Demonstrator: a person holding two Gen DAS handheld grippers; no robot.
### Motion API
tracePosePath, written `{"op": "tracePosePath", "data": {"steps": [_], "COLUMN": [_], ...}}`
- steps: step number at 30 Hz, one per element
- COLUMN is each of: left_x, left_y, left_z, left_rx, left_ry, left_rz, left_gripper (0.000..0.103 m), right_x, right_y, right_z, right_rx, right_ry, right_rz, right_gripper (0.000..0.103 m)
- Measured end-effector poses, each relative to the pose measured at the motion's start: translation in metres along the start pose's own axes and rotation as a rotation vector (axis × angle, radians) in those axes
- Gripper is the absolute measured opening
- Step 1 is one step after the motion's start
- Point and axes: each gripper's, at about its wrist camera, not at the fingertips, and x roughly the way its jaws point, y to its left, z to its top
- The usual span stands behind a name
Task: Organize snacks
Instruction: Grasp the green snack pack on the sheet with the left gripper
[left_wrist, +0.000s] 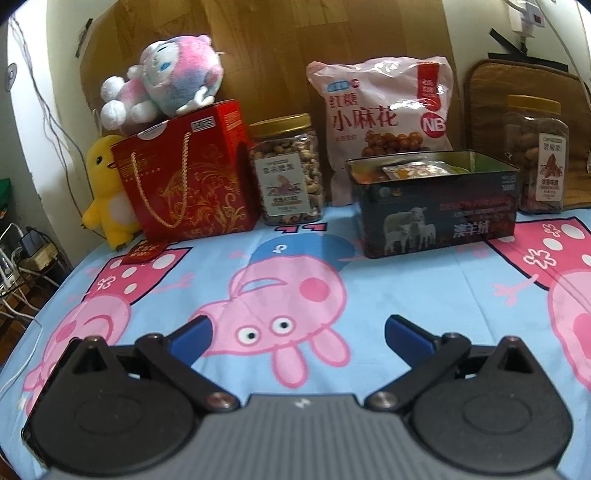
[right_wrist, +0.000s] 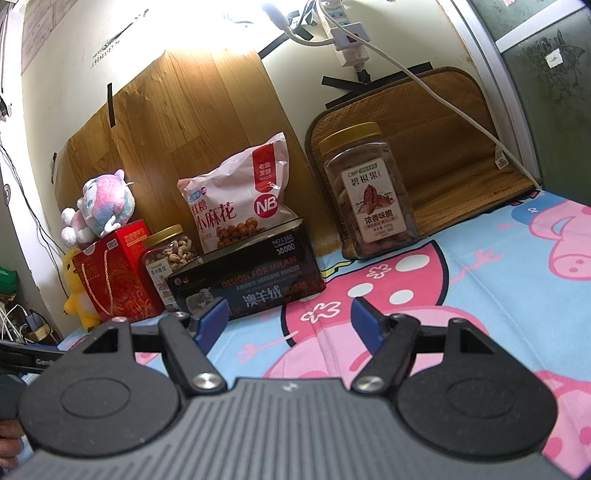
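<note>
On a bed sheet (left_wrist: 369, 280) printed with pink cartoon pigs, my left gripper (left_wrist: 297, 332) hangs with its blue fingers spread wide and nothing between them. My right gripper (right_wrist: 290, 319) is just as wide and empty, low over the sheet in front of the dark tin (left_wrist: 436, 206). The tin stands open with snack packets (left_wrist: 417, 170) inside. Behind it a pink snack bag (left_wrist: 380, 118) leans on a wooden board (left_wrist: 295, 44). A gold-lidded nut jar (left_wrist: 286, 170) stands left of the bag, touching a red gift box (left_wrist: 188, 177), which carries a pink plush (left_wrist: 166, 85) on top. A yellow plush (left_wrist: 105, 184) sits at the box's far side. A second jar (right_wrist: 367, 192) stands to the right of the tin, against a brown mat (right_wrist: 443, 147).
</note>
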Motion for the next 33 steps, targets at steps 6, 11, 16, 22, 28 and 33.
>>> {"op": "tracePosePath", "data": {"steps": [6,11,16,22,28,33], "left_x": [-0.004,-0.014,-0.016,-0.011,-0.012,-0.014], "left_y": [0.043,0.076,0.087,0.083,0.073,0.057], "left_z": [-0.007,-0.021,-0.034,-0.048,-0.058,-0.057], "left_rx": [-0.058,-0.102,-0.146,-0.168,-0.099,-0.052], "left_ry": [-0.015,0.022,0.13,0.244,0.264,0.251], "left_rz": [-0.006,-0.154,-0.434,-0.59,-0.685,-0.718], "left_gripper": [0.103,0.103,0.095,0.071,0.066,0.05], "right_x": [0.002,-0.014,-0.02,-0.006,-0.003,-0.006], "right_y": [0.01,0.055,0.1,0.118,0.127,0.128], "right_z": [-0.004,-0.024,-0.041,-0.06,-0.068,-0.069], "right_rx": [-0.062,-0.189,-0.356,-0.459,-0.513,-0.522], "right_ry": [0.089,0.234,0.329,0.431,0.433,0.422], "right_rz": [0.074,0.299,0.431,0.39,0.387,0.391], "right_gripper": [0.075,0.075,0.075,0.075,0.065,0.045]}}
